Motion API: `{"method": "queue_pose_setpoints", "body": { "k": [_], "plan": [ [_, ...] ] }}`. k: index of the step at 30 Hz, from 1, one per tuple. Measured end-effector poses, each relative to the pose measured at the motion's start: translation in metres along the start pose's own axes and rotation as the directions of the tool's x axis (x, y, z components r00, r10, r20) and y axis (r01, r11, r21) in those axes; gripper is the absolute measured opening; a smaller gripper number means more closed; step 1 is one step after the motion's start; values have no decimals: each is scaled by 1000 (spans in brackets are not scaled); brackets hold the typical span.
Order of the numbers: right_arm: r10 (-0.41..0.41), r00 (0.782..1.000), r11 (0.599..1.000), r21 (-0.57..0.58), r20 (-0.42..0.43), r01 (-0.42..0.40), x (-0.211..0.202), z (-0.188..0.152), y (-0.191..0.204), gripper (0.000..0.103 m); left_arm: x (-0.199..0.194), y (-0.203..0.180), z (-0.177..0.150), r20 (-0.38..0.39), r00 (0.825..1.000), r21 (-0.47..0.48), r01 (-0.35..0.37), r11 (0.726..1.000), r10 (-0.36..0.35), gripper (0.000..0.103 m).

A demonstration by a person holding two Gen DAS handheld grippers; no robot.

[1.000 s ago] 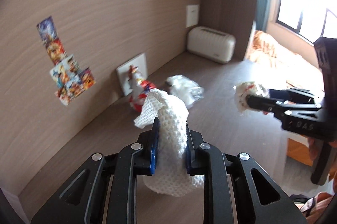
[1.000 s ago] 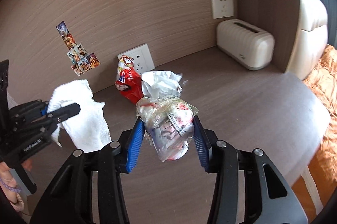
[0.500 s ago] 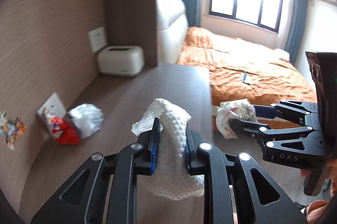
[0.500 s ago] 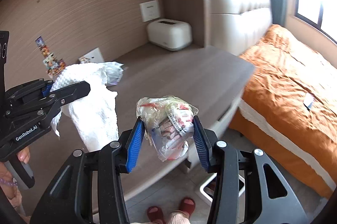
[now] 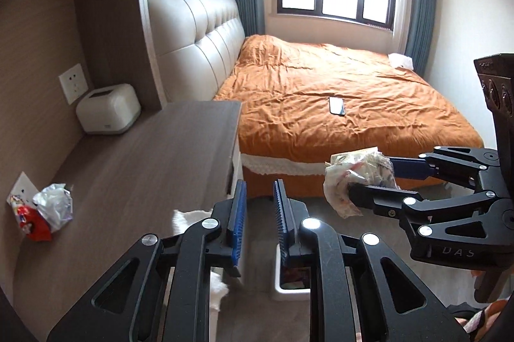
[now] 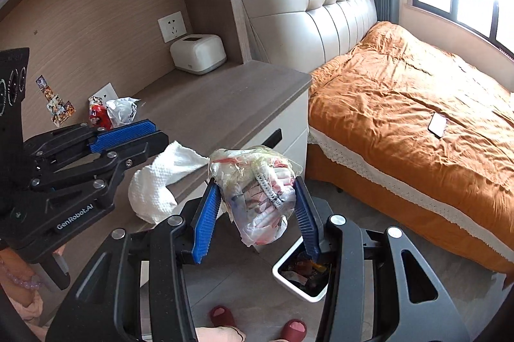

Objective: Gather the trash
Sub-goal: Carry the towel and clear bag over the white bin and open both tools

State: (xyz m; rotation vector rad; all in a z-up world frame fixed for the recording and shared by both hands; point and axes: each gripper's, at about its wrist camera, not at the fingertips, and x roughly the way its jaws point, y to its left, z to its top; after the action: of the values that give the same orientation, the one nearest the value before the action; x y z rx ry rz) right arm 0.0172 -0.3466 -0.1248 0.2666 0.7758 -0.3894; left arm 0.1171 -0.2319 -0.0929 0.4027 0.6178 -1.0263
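My left gripper point(image 5: 259, 197) is open and empty; it also shows in the right wrist view point(image 6: 141, 133). A white paper towel point(image 6: 160, 184) hangs in the air just below it, apart from its jaws, and shows partly behind the left fingers point(image 5: 192, 218). My right gripper point(image 6: 257, 204) is shut on a crumpled clear plastic bag of wrappers point(image 6: 260, 191), seen also in the left wrist view point(image 5: 356, 178). A white trash bin point(image 6: 298, 274) with wrappers inside stands on the floor below both grippers point(image 5: 289, 290). A red snack packet point(image 5: 30, 220) and a crumpled clear wrapper point(image 5: 54, 207) lie on the desk.
The wooden desk point(image 5: 144, 168) has a white tissue box point(image 5: 107, 109) at its far end and drawers point(image 6: 282, 143) facing the bin. A bed with an orange cover point(image 5: 337, 107) carries a phone point(image 5: 336, 106). Feet in red slippers point(image 6: 221, 314) stand near the bin.
Both grippers swung away from the desk to over the bin by the bed. My left gripper opened and let go of the white paper towel, which now falls below it.
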Motion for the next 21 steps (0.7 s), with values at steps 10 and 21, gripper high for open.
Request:
{"method": "queue_pose_setpoints", "body": {
  "k": [10, 21],
  "plan": [
    [2, 993, 998, 59, -115, 5, 19, -37, -83, 47, 64, -76, -5, -87, 996, 22, -20, 1000, 22, 8],
    [69, 989, 997, 42, -133, -64, 33, -37, -83, 47, 6, -6, -33, 6, 910, -119, -412, 904, 415, 76]
  ]
}}
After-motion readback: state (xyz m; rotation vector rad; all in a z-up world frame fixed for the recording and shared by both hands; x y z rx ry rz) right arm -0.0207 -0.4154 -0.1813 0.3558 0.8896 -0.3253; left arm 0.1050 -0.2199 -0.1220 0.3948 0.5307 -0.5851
